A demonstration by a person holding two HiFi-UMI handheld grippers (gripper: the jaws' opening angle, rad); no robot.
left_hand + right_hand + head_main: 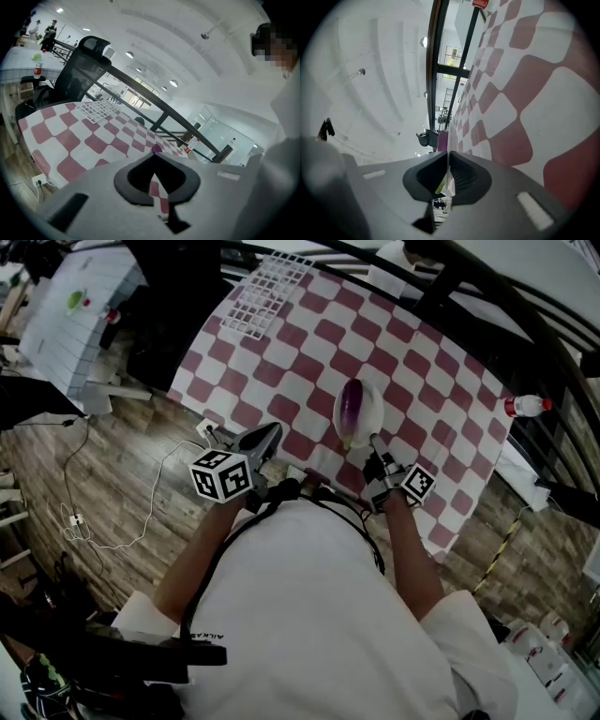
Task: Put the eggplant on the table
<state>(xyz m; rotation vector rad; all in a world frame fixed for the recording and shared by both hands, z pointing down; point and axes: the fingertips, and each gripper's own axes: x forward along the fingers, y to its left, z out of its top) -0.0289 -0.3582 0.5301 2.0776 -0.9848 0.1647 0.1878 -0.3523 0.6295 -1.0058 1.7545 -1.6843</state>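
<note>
wood-plank floor [127, 474], black office chair [78, 70], ceiling lights [129, 55]

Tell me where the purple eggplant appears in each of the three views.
Head view: near the centre, the glossy purple eggplant lies on a white plate.
Left gripper view: a small purple tip just above where the jaws meet.
Right gripper view: a narrow purple strip directly above the jaws.
Shared landmark: the red-and-white checked tablecloth.
</note>
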